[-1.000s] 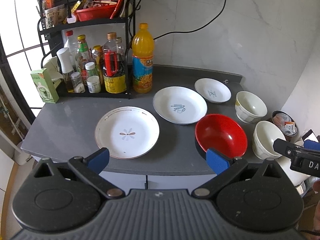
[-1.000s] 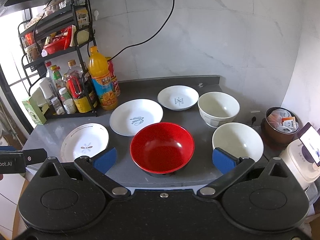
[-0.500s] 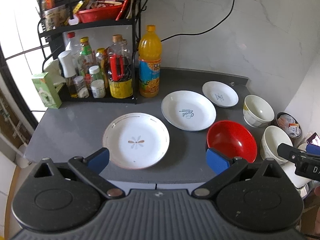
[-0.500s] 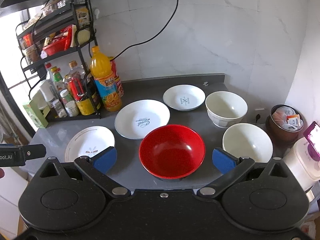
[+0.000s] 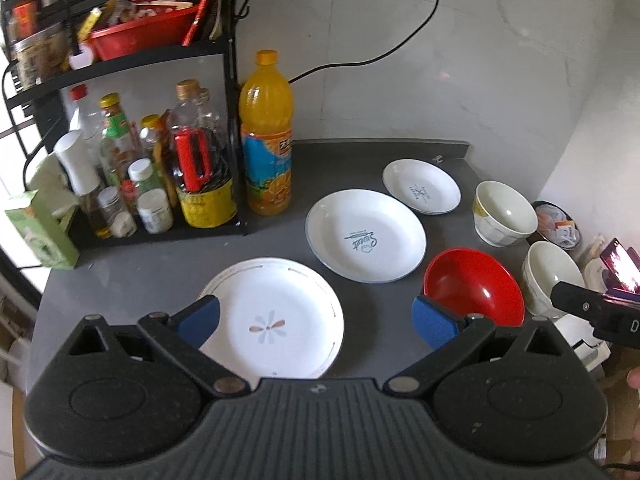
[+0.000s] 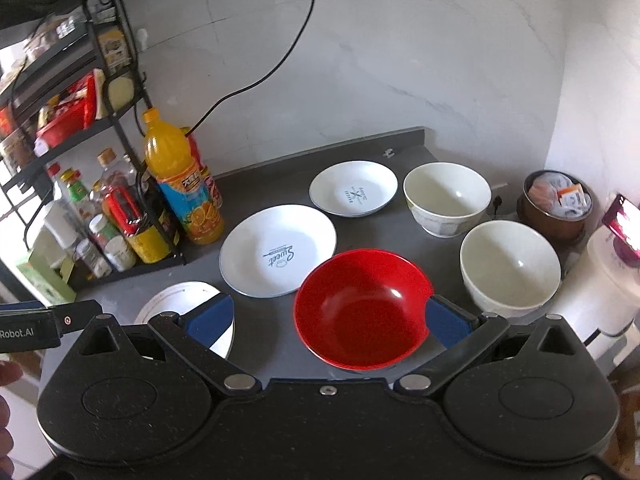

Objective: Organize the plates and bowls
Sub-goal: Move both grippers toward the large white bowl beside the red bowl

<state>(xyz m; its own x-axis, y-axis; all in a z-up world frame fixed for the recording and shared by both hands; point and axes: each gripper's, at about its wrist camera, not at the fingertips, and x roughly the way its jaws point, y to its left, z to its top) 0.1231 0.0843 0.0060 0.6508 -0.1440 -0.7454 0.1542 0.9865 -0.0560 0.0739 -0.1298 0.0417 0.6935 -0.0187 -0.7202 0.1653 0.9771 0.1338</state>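
On the grey counter (image 5: 132,264) lie a flower-pattern plate (image 5: 280,316), a larger white plate (image 5: 364,236) and a small white plate (image 5: 420,192). A red bowl (image 6: 360,312) and two white bowls (image 6: 446,196) (image 6: 510,266) stand to the right. My left gripper (image 5: 316,322) hovers open above the flower plate, near the counter's front edge. Over the red bowl my right gripper (image 6: 328,320) is open, its blue pads on either side of the bowl in the view. Neither holds anything.
A black rack (image 5: 120,60) with bottles and jars fills the back left, with an orange juice bottle (image 5: 266,136) beside it. A brown pot (image 6: 556,204) and a white appliance (image 6: 608,276) stand at the right edge. A black cable (image 6: 296,40) hangs on the wall.
Both grippers have moved forward and closer to the counter; the dishes look larger. The left now sits over the flower plate, the right over the red bowl. No dish has moved.
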